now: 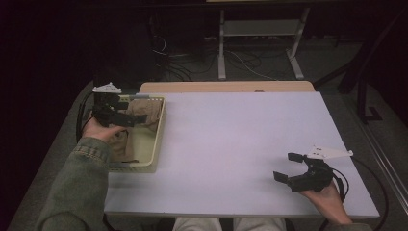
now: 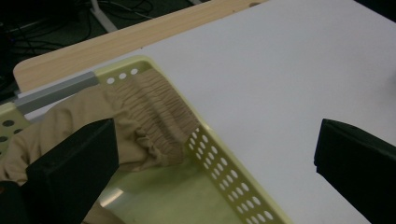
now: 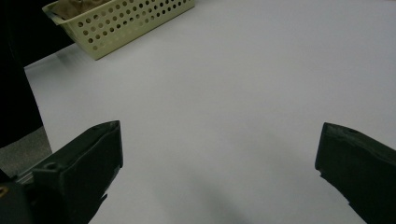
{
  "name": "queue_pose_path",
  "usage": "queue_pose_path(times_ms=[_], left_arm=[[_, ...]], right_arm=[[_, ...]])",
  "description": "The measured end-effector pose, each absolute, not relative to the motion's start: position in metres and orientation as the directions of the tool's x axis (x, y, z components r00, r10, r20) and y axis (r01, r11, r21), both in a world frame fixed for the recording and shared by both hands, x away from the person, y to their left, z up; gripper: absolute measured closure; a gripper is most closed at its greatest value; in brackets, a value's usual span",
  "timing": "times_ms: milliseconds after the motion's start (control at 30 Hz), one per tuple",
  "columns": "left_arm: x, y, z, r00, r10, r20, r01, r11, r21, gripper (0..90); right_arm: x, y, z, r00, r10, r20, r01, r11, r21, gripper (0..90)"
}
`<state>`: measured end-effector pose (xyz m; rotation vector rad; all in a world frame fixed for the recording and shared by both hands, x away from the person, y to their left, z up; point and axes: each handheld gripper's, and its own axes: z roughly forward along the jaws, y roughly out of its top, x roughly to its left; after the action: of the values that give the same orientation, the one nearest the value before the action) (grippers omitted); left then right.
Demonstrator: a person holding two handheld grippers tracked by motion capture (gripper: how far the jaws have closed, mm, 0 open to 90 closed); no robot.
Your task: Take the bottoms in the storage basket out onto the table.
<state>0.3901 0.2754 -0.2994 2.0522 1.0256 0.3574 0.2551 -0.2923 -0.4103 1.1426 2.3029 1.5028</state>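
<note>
A pale yellow perforated basket (image 1: 158, 137) stands at the table's left edge, and a crumpled tan cloth (image 1: 144, 111) with a gathered elastic band lies in it. My left gripper (image 1: 131, 111) hovers open over the basket's far end. In the left gripper view its jaws are spread wide: one hangs above the cloth (image 2: 149, 112), the other beyond the basket's rim (image 2: 224, 168) over the table. My right gripper (image 1: 287, 166) is open near the front right corner, with nothing between its jaws. The right gripper view has the basket (image 3: 126, 23) far off at the top left.
The white tabletop (image 1: 231, 139) stretches bare between basket and right gripper. A wooden strip (image 1: 226, 86) runs along its far edge. Beyond it are a desk's legs (image 1: 222, 53) and cables on a dark floor. Green-sleeved forearms enter from below.
</note>
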Motion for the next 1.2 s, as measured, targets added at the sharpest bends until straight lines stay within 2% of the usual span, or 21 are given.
queue_pose_path(times_ms=[267,967,1200], left_arm=[[0.398,0.280,-0.303,0.626,0.776,-0.078,0.555,-0.373,0.744,0.0],[0.419,0.294,-0.320,0.585,0.810,-0.048,0.602,-0.393,0.696,0.0],[0.421,0.300,-0.322,0.561,0.828,-0.004,0.605,-0.407,0.685,0.0]], right_arm=[[0.255,-0.297,-0.410,-0.673,0.689,0.269,0.510,0.169,0.844,0.6],[0.256,-0.299,-0.410,-0.668,0.698,0.259,0.518,0.185,0.835,0.5],[0.256,-0.298,-0.411,-0.668,0.696,0.261,0.519,0.184,0.835,0.5]])
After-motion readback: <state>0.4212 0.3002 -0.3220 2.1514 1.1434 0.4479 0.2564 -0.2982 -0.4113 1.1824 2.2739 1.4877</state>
